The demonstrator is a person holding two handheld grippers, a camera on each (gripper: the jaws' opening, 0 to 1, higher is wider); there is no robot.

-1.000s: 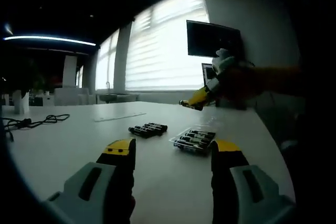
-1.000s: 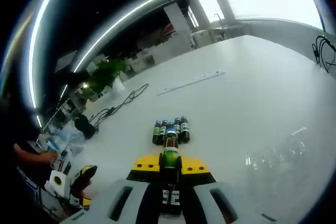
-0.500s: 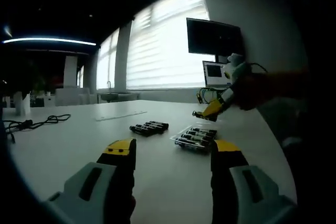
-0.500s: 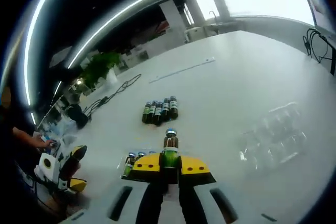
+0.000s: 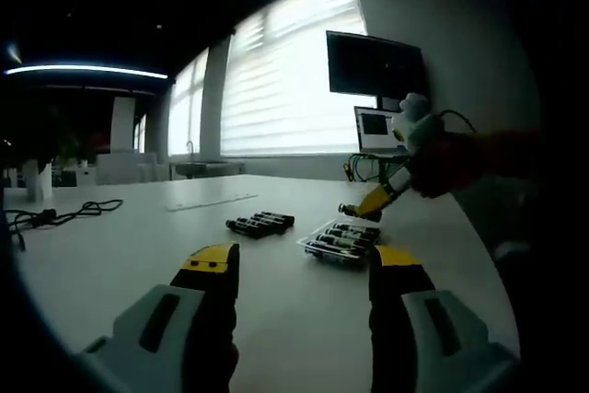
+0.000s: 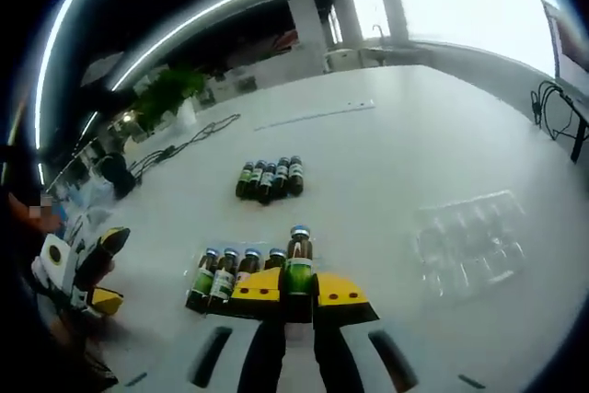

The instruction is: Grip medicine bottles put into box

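Now my right tongs (image 6: 293, 290) pinch a medicine bottle (image 6: 298, 256) above the clear box (image 5: 339, 243) mid-surface, left tongs (image 5: 304, 269) spread idle; next, I judge, lower it beside its row.

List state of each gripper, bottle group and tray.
left gripper: open, holds nothing
right gripper: shut on held bottle, upright
boxed bottles: lying side by side in box
loose bottles: lying together on table
clear tray: no bottles in it
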